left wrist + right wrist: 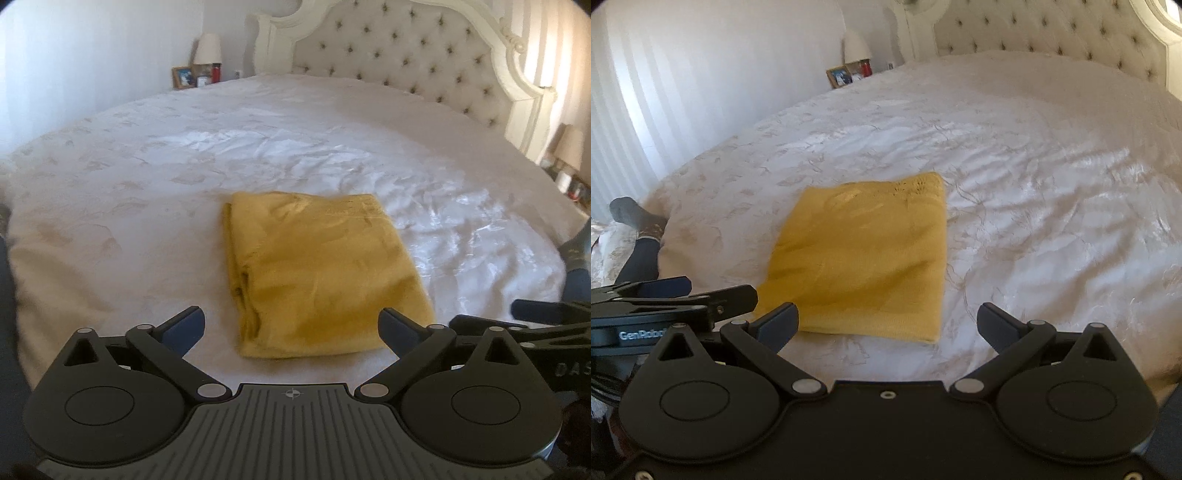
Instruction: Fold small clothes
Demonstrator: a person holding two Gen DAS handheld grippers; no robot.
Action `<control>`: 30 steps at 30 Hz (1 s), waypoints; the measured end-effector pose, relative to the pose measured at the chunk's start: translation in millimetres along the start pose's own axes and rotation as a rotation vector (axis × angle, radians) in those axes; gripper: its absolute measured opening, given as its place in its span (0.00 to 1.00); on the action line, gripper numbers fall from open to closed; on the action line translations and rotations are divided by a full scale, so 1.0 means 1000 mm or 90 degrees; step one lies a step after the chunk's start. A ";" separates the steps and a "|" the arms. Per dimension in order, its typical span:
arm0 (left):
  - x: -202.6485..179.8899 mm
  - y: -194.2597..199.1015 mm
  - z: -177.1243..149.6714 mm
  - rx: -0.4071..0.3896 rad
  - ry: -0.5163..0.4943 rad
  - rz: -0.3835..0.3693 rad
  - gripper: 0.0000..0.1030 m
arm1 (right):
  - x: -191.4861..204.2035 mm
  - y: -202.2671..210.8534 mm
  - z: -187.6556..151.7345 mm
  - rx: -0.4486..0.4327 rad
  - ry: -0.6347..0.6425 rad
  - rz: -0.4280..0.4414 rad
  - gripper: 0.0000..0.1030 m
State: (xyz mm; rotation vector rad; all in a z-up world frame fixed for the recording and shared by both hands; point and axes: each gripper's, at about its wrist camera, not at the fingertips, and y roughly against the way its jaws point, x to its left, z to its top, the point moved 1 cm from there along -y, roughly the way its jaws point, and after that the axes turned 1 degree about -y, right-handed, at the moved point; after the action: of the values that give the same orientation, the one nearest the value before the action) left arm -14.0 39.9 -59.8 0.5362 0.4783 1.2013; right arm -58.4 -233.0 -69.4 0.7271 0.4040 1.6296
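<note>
A yellow knit garment (321,273) lies on the white bedspread (147,166) near the foot of the bed, already folded into a compact rectangle with stacked layers showing along its left edge. Both tools hover just short of it, touching nothing: the left tool (293,328) has its fingers spread wide with the garment's near edge showing between them, and the right tool (888,325) is likewise spread, its left finger close to the near left corner of the cloth while the rest of the garment lies ahead. Each tool appears at the edge of the other's view, so they sit side by side. Judging by the neat shape, the folding of this piece looks finished or one fold from it. If a last fold is wanted, the next move calls for lowering both tools to the near edge, pinching all layers together and carrying them over to the far edge without dragging the slippery bedspread; otherwise the piece can be set aside.
</note>
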 end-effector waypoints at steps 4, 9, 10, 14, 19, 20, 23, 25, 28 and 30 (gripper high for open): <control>-0.003 0.006 0.000 -0.005 -0.008 0.066 0.99 | 0.003 0.006 -0.002 -0.005 0.013 -0.014 0.99; -0.002 0.007 0.003 0.010 -0.007 0.074 0.99 | 0.000 0.011 -0.001 -0.001 0.000 -0.077 0.99; -0.002 0.006 0.004 0.017 -0.004 0.072 0.99 | -0.001 0.013 0.000 -0.006 -0.006 -0.082 0.99; 0.000 0.002 0.002 0.058 -0.002 0.073 0.98 | -0.005 0.019 0.000 -0.017 -0.017 -0.096 0.99; 0.002 0.001 0.001 0.077 -0.004 0.082 0.98 | -0.001 0.026 0.001 -0.031 0.001 -0.092 0.99; 0.002 0.001 0.000 0.079 -0.005 0.082 0.98 | -0.001 0.026 0.002 -0.032 0.001 -0.086 0.99; 0.002 0.003 0.001 0.082 -0.004 0.085 0.98 | 0.000 0.025 0.003 -0.026 0.003 -0.070 0.99; 0.001 0.003 0.001 0.084 -0.005 0.089 0.98 | 0.003 0.024 0.003 -0.023 0.006 -0.069 0.99; 0.002 0.003 0.002 0.087 -0.004 0.089 0.98 | 0.004 0.022 0.003 -0.018 0.006 -0.069 0.99; 0.002 0.003 0.001 0.089 -0.003 0.088 0.98 | 0.004 0.021 0.003 -0.014 0.004 -0.070 0.99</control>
State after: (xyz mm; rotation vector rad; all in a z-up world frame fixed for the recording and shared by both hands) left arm -15.1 42.9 -56.8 0.7015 0.5311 1.3046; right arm -72.4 -234.1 -53.0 0.6719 0.4219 1.5314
